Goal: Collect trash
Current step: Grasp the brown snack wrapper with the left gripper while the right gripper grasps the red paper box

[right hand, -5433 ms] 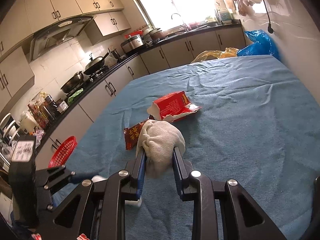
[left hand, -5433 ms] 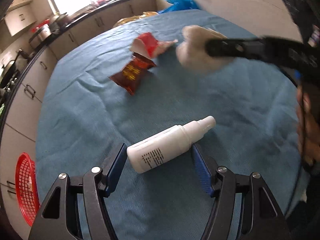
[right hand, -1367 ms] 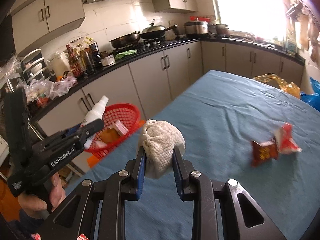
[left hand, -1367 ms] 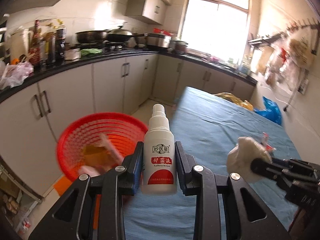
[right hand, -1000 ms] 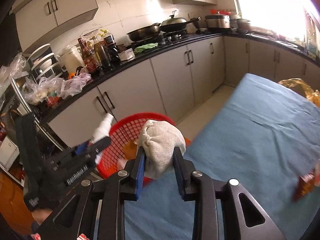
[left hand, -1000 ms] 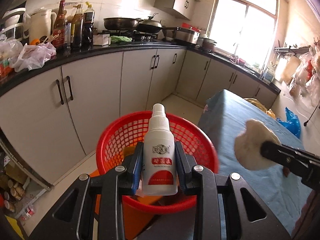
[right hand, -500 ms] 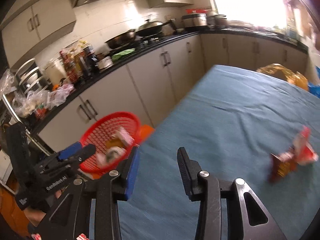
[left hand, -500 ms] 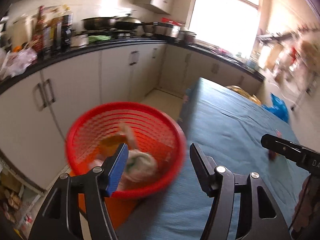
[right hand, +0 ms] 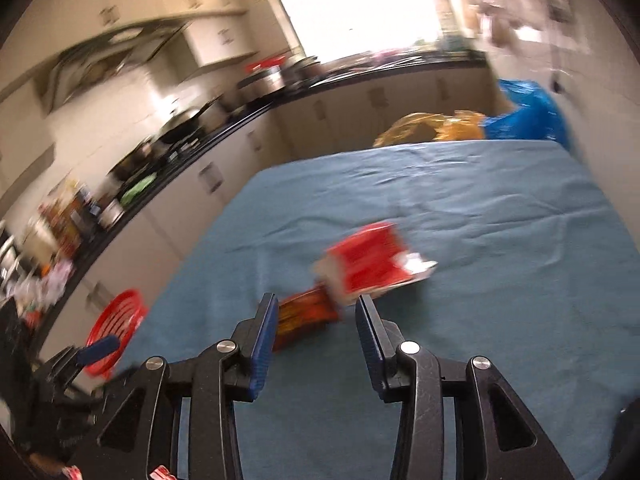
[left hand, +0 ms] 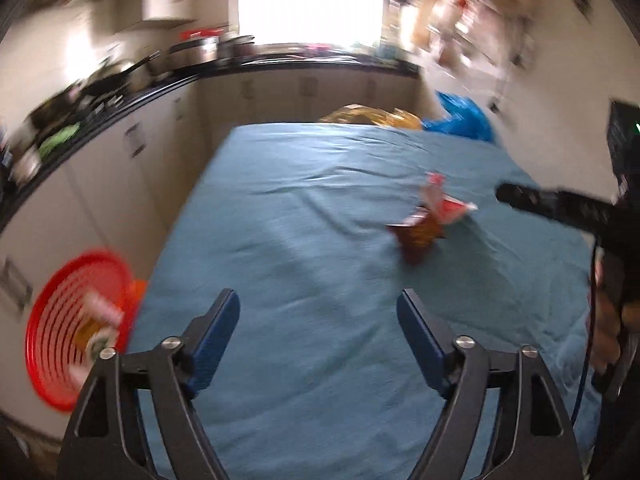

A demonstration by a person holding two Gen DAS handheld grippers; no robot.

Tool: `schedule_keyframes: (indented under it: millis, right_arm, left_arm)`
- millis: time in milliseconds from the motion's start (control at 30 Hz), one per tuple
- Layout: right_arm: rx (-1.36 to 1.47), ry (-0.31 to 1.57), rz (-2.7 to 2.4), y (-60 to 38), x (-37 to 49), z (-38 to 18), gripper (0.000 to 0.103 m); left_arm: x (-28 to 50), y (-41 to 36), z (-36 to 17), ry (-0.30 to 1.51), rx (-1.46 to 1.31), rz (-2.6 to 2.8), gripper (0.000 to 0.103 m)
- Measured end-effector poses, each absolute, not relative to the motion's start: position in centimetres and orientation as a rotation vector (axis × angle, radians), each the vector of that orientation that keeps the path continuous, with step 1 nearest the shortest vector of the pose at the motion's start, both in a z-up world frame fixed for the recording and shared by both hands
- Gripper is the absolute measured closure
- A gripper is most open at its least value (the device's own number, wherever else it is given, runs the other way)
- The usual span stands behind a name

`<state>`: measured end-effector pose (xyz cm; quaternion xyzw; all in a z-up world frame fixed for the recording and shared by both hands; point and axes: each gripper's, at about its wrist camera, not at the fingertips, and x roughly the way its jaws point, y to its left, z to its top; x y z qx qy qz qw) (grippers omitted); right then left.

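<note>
Both of your grippers are empty with their jaws spread wide: the left gripper (left hand: pixel 319 326) hangs over bare cloth at the bottom centre of its frame, and the right gripper (right hand: pixel 316 314) sits low centre of its view, aimed at the two pieces of trash left on the blue tablecloth (right hand: pixel 500 200).

The red carton (right hand: pixel 370 266) lies just right of centre in the right wrist view, and the dark snack wrapper (right hand: pixel 304 314) lies just below and to its left, its top edge tucked against the carton and its near end already between your right jaws. That overlap is your main risk: if you close now you may pinch only the thin wrapper edge, or catch both and drop one on the way. The carton looks torn open and light, so a squeeze could crush it and let it slip. The soft cloth can also bunch into the pads.

Both views are blurred, so settle before you commit.

Count: one carton, one wrapper, one red basket (left hand: pixel 60 344) at the lower left of the left wrist frame, beside the table and holding several pieces too smeared to count.
</note>
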<state>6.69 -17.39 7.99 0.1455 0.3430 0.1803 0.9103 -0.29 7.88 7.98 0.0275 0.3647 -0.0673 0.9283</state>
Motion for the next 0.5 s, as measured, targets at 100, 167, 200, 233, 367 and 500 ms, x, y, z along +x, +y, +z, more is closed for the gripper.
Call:
schedule_keyframes:
  millis: [100, 167, 200, 233, 367, 500]
  right_arm:
    - [0.407, 0.706, 0.345, -20.2, 7.3, 7.4, 0.060]
    - [0.449, 0.712, 0.330, -21.0, 7.4, 7.4, 0.060]
    - [0.473, 0.709, 0.322, -21.7, 7.4, 7.5, 0.060]
    - [0.487, 0.704, 0.317, -21.9, 7.3, 7.6, 0.060]
    - [0.559, 0.689, 0.298, -23.5, 7.1, 7.7, 0.060]
    - [0.608, 0.700, 0.293, -24.4, 7.5, 7.4, 0.057]
  left_arm:
    - [1.7, 4.5, 8.0, 0.753, 0.166, -0.172, 0.015]
    - [3.4, 2.2, 7.5, 0.770, 0.245, -0.190, 0.015]
    - [4.6, 1.0, 7.0, 0.781, 0.281, -0.190, 0.015]
    - [5.3, 0.3, 6.7, 0.795, 0.302, -0.190, 0.015]
    - [8.8, -2.5, 5.1, 0.825, 0.372, -0.185, 0.015]
    - [11.3, -3.6, 3.8, 0.852, 0.358, -0.169, 0.016]
